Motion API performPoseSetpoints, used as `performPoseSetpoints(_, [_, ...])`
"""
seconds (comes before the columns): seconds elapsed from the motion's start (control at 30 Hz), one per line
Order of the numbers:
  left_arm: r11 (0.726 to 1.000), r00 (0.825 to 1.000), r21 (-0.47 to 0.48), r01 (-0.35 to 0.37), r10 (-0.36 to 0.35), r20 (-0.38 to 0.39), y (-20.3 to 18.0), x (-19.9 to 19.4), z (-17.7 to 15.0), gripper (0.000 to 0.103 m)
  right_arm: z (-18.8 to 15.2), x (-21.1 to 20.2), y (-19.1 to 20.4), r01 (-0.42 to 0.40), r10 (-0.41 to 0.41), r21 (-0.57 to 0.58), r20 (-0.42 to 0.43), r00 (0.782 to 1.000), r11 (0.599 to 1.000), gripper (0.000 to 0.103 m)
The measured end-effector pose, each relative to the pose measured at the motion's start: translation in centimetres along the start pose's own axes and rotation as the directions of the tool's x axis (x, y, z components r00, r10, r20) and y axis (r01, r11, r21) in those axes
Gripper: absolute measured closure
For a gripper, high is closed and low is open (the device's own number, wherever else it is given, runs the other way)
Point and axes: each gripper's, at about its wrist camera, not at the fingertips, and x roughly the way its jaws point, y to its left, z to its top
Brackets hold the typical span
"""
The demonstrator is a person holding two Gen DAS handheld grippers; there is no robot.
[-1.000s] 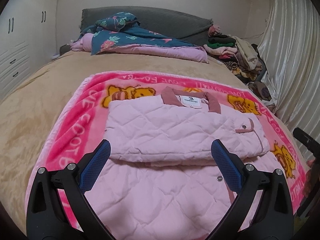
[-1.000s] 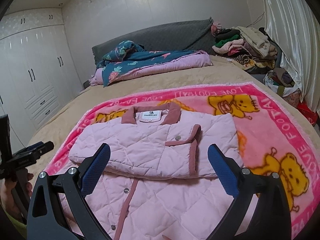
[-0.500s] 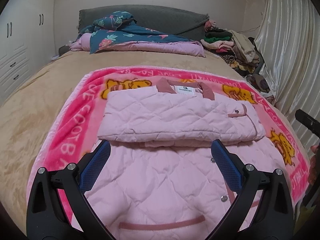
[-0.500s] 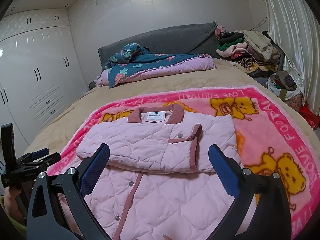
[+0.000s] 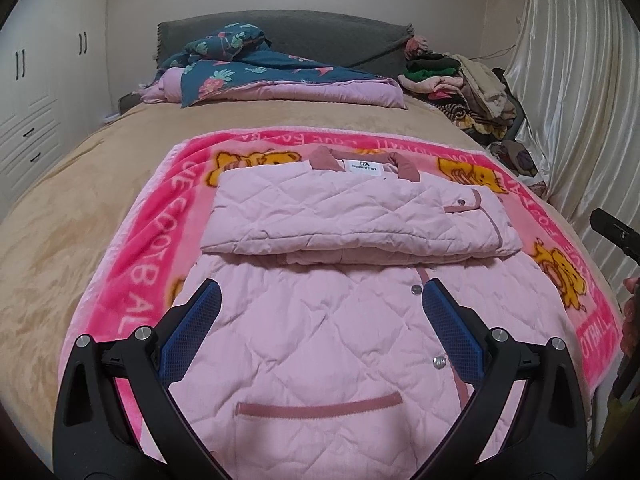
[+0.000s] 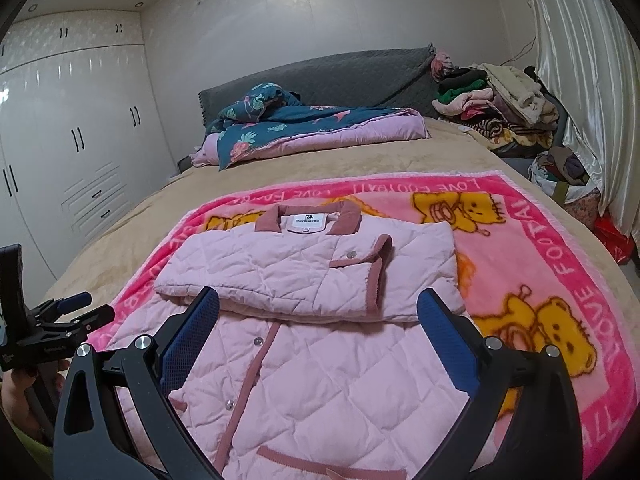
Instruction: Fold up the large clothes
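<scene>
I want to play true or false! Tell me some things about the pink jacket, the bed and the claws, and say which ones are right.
1. The pink jacket lies on a pink teddy-bear blanket. True.
2. The left claw is squeezing the jacket. False: it is open, with nothing between its fingers.
3. The sleeves are folded across the chest, below the collar. True.
4. The right claw is shut. False: it is open and holds nothing.
5. The bed's headboard is white. False: it is grey.
6. A heap of clothes sits at the far corner of the bed, by the curtain. True.
</scene>
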Motion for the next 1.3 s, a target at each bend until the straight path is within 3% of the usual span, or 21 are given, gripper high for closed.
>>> performPoseSetpoints(0.83, [0.999, 0.998, -0.024, -0.048, 0.048, -0.028, 1.2, -2.6, -4.6, 0.008, -4.3, -3.0, -1.0, 0.036, -0.039, -0.036, -0.071, 0.997, 0.999, 0.004])
performPoseSetpoints(1.3, [0.994, 0.991, -0.04, -0.106, 0.103, -0.085, 3.4, -2.9, -7.5, 0.008, -7.3, -3.3, -2.6, 0.051, -0.057, -0.041, -0.141, 0.988, 0.998, 0.004])
